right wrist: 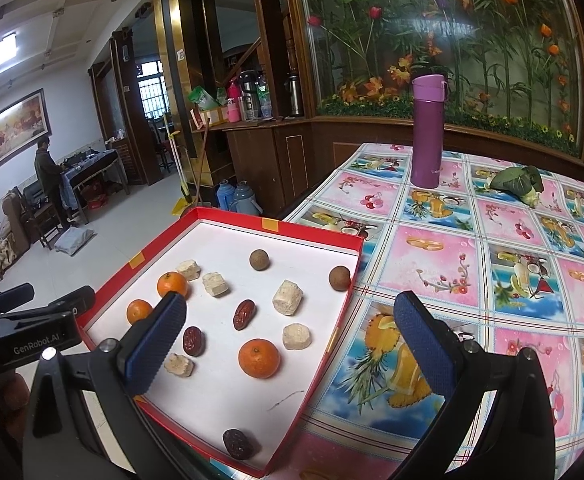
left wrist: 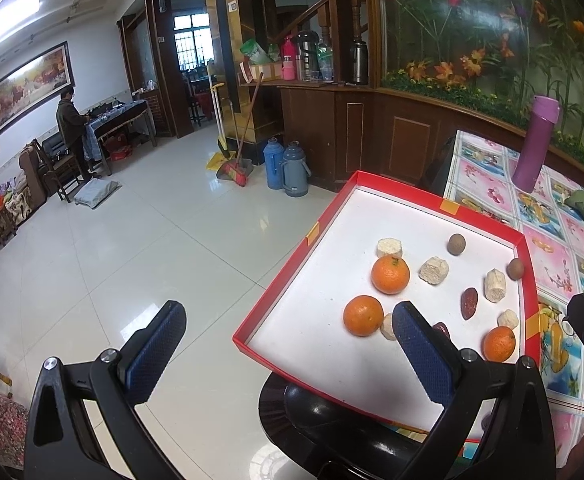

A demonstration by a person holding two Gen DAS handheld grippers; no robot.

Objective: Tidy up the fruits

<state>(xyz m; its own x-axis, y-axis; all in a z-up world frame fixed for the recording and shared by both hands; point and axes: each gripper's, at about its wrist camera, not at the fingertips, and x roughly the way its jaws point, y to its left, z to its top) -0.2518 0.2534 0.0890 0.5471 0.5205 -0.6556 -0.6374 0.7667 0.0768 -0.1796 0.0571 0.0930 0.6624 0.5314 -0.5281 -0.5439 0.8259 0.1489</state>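
Left wrist view: left gripper (left wrist: 287, 354) has its fingers wide apart and holds nothing, hovering at the near left edge of the red tray (left wrist: 332, 208), which overhangs the table edge. On the tray's white floor lie three mandarins; the nearest one (left wrist: 363, 315) sits just left of the right finger's pad (left wrist: 424, 356). A second mandarin (left wrist: 390, 275) touches a pale puffed-rice cake (left wrist: 389, 247). Red dates (left wrist: 469, 303) and two brown longans (left wrist: 456, 244) are scattered loose.

Right wrist view: right gripper (right wrist: 287, 354) is also spread open and empty, above the tray's near right part. The third mandarin (right wrist: 259, 358) lies between its fingers in the view, well clear of other pieces. A date (right wrist: 237, 444) sits at the near corner. A purple flask (right wrist: 428, 132) stands upright on the patterned tablecloth (right wrist: 472, 264), well apart.

Handling guess: mandarins are light, round, soft-skinned and will roll; grip across the widest middle, gently. Rice cakes look crumbly. Dates and longans are small and easy to miss.
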